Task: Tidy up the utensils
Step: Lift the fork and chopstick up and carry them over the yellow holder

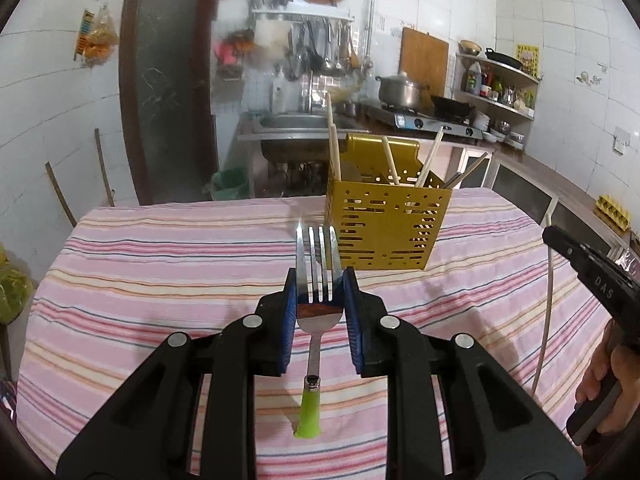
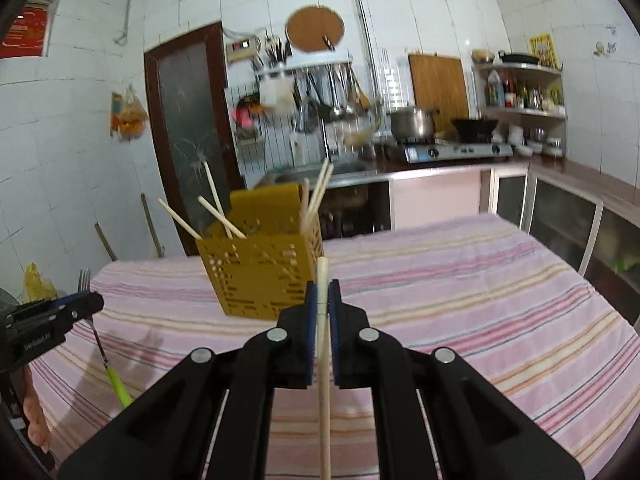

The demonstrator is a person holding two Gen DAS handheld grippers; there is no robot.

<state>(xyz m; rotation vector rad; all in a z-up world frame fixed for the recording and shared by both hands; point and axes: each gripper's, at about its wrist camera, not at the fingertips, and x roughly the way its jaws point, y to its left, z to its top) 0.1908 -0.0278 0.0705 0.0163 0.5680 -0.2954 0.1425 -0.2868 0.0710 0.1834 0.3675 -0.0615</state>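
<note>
My left gripper (image 1: 319,284) is shut on a steel fork (image 1: 318,264) with a green handle, tines up, held above the striped table. The fork also shows in the right wrist view (image 2: 85,282), at the far left. My right gripper (image 2: 322,300) is shut on a pale wooden chopstick (image 2: 323,360), held upright. A yellow perforated utensil holder (image 1: 386,228) stands on the table just beyond and right of the fork; it holds several chopsticks (image 1: 334,140). In the right wrist view the holder (image 2: 260,276) stands just ahead and left of my right gripper.
The table wears a pink striped cloth (image 1: 160,280). Behind it are a sink (image 1: 296,122), a gas stove with a pot (image 1: 400,92), a black wok (image 1: 450,106) and corner shelves (image 1: 500,88). A counter with cabinets (image 2: 560,200) runs along the right.
</note>
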